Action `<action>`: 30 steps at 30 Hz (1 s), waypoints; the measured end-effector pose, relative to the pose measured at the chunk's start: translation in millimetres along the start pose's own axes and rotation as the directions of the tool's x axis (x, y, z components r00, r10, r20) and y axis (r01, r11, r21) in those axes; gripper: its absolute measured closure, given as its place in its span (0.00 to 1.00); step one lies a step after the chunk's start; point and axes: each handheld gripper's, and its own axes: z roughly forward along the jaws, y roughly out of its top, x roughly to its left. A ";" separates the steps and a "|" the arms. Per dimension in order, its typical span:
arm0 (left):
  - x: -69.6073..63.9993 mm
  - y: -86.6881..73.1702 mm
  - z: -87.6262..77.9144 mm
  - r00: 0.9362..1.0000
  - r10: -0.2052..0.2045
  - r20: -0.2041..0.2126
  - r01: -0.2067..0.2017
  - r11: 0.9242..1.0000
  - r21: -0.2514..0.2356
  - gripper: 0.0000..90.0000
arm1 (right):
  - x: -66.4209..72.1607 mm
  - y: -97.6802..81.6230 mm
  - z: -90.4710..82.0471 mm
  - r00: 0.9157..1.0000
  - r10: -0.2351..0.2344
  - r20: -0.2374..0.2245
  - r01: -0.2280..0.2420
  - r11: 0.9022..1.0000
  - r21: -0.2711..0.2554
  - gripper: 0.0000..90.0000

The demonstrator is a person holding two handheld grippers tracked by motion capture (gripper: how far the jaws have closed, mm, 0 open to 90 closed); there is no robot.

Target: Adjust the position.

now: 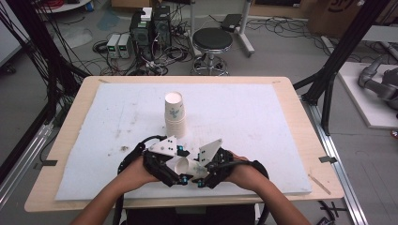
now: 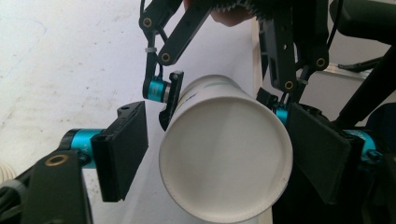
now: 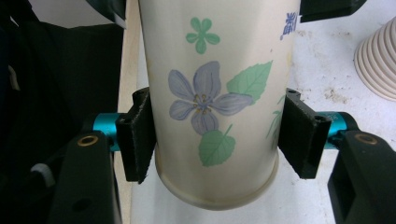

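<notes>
A white paper cup [image 1: 182, 165] printed with a blue flower lies on its side in the air between my two grippers, near the table's front edge. My right gripper [image 3: 219, 135] is shut on the cup [image 3: 210, 70] near its base, a pad pressing on each side. My left gripper [image 2: 224, 154] has its jaws around the cup's open mouth [image 2: 224, 154]. Its left pad [image 2: 123, 149] stands clear of the rim, and the other pad sits close beside it. A stack of nested paper cups [image 1: 174, 115] stands upright at the middle of the mat.
The white foam mat [image 1: 263, 117] covers most of the wooden table [image 1: 300, 122]. The ribbed side of the cup stack [image 3: 378, 60] is close to the held cup. On the floor beyond the table are a black stool [image 1: 212, 42], computer boxes [image 1: 150, 28] and cables.
</notes>
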 end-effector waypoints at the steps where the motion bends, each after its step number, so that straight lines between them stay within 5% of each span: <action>1: 0.2 -0.3 0.2 1.000 0.001 0.008 -0.001 1.000 0.004 0.29 | 0.2 -0.2 0.5 1.000 0.002 0.001 -0.002 1.000 0.001 0.40; 6: -0.1 -1.0 2.2 1.000 0.017 0.020 -0.017 0.999 0.029 0.39 | 0.7 -0.2 2.8 1.000 -0.001 -0.009 0.001 1.000 0.027 0.40; 17: -0.7 -2.8 3.4 0.999 0.029 0.038 -0.030 0.999 0.038 0.42 | 0.6 0.7 2.8 0.999 0.010 -0.041 -0.008 0.998 0.060 0.36; 23: 0.4 -11.5 -4.9 0.999 -0.009 0.034 0.011 0.998 -0.062 0.42 | -2.2 -1.3 -8.9 0.998 0.065 -0.014 -0.066 0.996 -0.057 0.24; 30: 1.0 -26.6 -14.3 0.998 -0.055 0.026 0.059 0.979 -0.195 0.41 | -2.6 -12.3 -25.6 0.992 0.127 0.011 -0.121 0.961 -0.247 0.23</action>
